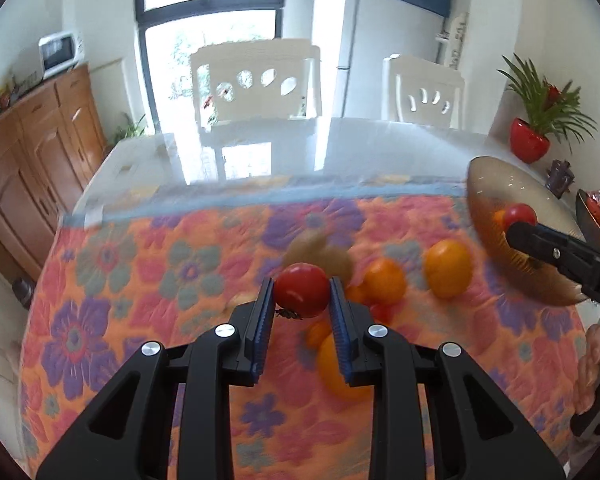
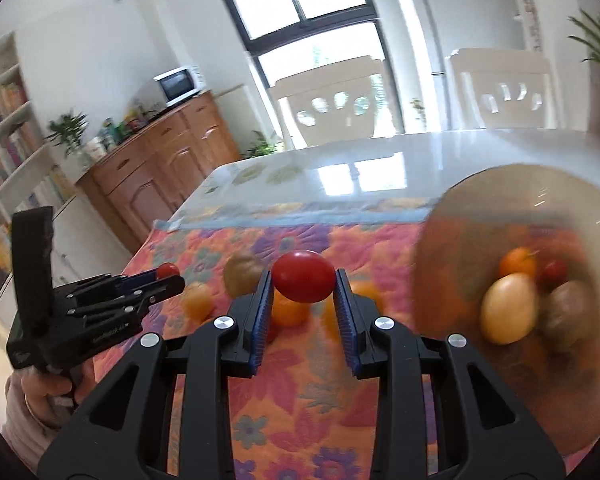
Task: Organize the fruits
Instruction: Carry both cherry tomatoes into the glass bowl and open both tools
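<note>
Each hand-held gripper, left (image 1: 302, 294) and right (image 2: 303, 286), grasps a red tomato above the blurred, seemingly floral cloth (image 1: 140, 280).

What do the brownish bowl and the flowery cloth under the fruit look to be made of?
The bowl looks like smoked glass or clear tinted plastic: the fruit and cloth show through its wall, and it carries bright glints. The cloth looks like a woven or quilted fabric, matte, with a puffed flower pattern; motion blur hides the weave.
</note>
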`<state>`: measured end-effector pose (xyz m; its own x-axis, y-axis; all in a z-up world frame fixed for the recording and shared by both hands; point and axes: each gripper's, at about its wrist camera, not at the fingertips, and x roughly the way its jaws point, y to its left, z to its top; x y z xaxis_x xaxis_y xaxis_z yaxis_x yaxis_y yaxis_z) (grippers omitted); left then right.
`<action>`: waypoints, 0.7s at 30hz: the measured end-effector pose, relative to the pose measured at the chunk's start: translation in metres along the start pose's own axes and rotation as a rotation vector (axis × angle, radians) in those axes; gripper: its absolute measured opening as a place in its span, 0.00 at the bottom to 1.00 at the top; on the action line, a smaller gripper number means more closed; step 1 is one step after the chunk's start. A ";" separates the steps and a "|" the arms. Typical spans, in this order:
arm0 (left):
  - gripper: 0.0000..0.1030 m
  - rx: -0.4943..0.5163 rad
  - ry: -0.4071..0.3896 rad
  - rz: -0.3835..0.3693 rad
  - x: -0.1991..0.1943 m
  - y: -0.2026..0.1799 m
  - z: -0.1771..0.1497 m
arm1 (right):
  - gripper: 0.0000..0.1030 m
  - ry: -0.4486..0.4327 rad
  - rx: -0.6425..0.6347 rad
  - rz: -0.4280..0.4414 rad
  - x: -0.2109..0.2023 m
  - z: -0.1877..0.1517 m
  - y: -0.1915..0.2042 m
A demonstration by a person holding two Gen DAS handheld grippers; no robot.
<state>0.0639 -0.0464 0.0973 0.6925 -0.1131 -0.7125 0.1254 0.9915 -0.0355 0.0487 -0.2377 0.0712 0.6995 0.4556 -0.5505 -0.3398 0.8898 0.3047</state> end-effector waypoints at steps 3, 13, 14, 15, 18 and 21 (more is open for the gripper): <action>0.25 0.041 -0.005 -0.026 0.000 -0.032 0.021 | 0.31 -0.008 0.023 -0.051 -0.014 0.013 -0.019; 0.25 0.134 0.052 -0.156 0.038 -0.150 0.066 | 0.31 0.012 0.123 -0.221 -0.050 0.023 -0.109; 0.25 0.145 0.059 -0.163 0.042 -0.158 0.066 | 0.31 0.018 0.139 -0.232 -0.052 0.021 -0.119; 0.25 0.164 0.072 -0.173 0.048 -0.171 0.066 | 0.31 0.024 0.149 -0.240 -0.055 0.019 -0.126; 0.25 0.189 0.103 -0.199 0.061 -0.194 0.064 | 0.31 0.049 0.169 -0.264 -0.055 0.016 -0.144; 0.25 0.214 0.116 -0.209 0.069 -0.212 0.061 | 0.31 0.062 0.190 -0.279 -0.057 0.012 -0.158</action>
<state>0.1287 -0.2683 0.0980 0.5518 -0.2921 -0.7811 0.4113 0.9101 -0.0498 0.0702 -0.4045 0.0637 0.7072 0.2016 -0.6777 -0.0138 0.9622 0.2719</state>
